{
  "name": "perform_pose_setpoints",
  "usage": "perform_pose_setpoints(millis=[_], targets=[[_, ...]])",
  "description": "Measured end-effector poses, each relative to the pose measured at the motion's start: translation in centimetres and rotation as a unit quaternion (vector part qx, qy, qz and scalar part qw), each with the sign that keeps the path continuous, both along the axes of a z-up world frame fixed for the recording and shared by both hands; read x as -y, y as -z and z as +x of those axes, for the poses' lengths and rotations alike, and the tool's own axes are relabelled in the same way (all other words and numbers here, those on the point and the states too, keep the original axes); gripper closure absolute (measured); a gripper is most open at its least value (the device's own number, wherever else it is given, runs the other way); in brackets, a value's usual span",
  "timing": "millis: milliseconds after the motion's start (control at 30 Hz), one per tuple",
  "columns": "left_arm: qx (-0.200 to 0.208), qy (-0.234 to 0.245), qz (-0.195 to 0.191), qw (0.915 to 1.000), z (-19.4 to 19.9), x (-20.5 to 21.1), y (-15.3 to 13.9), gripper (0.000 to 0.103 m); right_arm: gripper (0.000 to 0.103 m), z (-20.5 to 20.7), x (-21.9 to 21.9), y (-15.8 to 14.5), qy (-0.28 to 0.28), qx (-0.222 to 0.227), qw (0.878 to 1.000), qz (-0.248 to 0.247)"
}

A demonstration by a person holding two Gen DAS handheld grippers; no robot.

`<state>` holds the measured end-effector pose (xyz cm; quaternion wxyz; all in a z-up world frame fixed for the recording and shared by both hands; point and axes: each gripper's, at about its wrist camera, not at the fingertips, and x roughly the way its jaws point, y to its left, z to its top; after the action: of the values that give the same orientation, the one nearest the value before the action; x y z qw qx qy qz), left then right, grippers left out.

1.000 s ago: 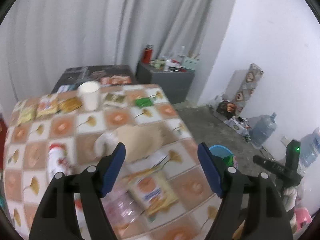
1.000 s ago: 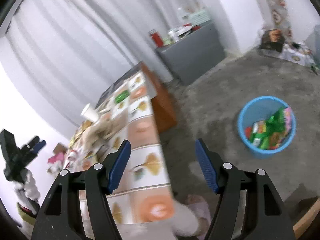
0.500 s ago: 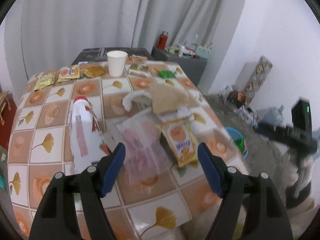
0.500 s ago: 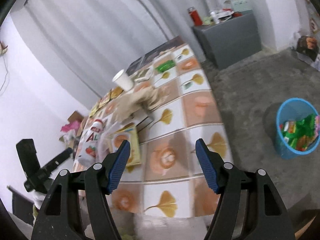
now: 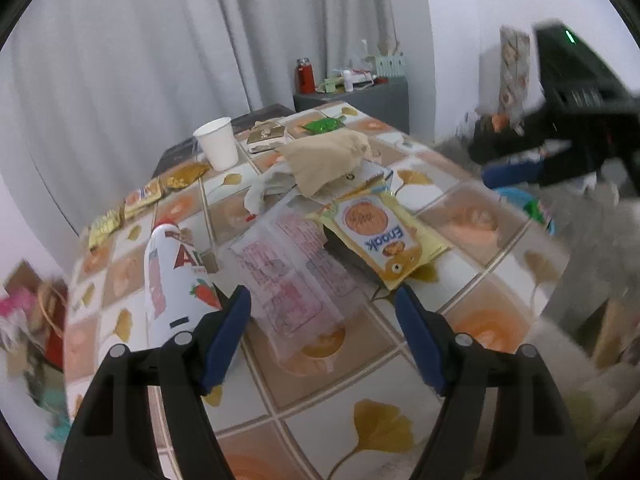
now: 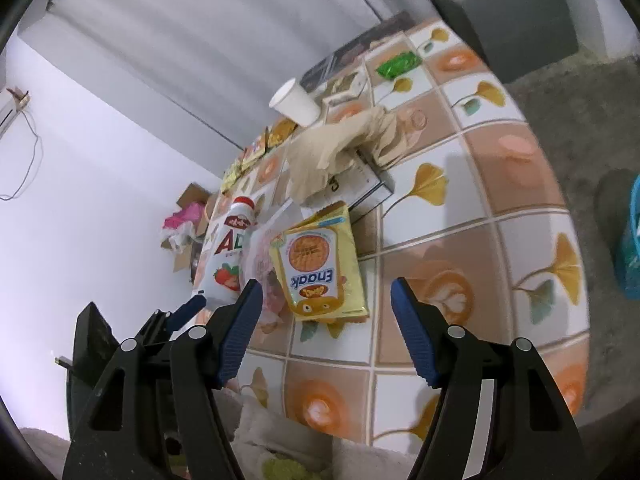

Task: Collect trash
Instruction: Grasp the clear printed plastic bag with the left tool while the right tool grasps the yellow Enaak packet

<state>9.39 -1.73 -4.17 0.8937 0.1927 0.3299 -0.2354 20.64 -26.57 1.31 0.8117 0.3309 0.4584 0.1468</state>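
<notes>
Both my left gripper (image 5: pixel 322 334) and right gripper (image 6: pixel 326 318) hang open and empty over the table's (image 6: pixel 472 248) near edge. The yellow snack packet (image 6: pixel 320 268) lies mid-table (flat, overlapping a clear wrapper (image 5: pixel 296 276)); I should pinch its nearest rim.

Grey cabinet (image 5: pixel 362 98) bearing red flask (image 5: pixel 305 76), perhaps a thermos.

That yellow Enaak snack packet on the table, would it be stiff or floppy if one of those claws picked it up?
Probably floppy: the Enaak packet looks like thin glossy film lying nearly flat, so it would likely sag from a pinched edge. It seems light, perhaps empty. The shiny surface may be slippery. Both the left gripper and right gripper are open, holding nothing.
</notes>
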Motion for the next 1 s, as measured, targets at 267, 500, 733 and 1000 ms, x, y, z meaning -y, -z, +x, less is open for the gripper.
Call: perform_pose_setpoints(millis=[267,500,733,1000], targets=[[0.014,-0.018,0.042,0.9989,1.4,1.4,2.3,0.03,0.039,2.5,-1.8,1.1,-0.022,-0.015,1.0,0.005],[-0.013,-0.031,0.049,0.9982,2.7,1.9,3.8,0.03,0.041,4.6,-2.7,2.6,-0.033,-0.027,0.999,0.01],[-0.012,-0.038,0.055,0.9977,3.0,1.9,4.3,0.038,0.046,5.7,-2.7,4.0,-0.038,-0.033,0.998,0.022],[-0.017,-0.036,0.058,0.9975,2.7,2.0,4.6,0.059,0.058,6.0,-2.6,5.3,-0.047,-0.046,0.997,0.036]])
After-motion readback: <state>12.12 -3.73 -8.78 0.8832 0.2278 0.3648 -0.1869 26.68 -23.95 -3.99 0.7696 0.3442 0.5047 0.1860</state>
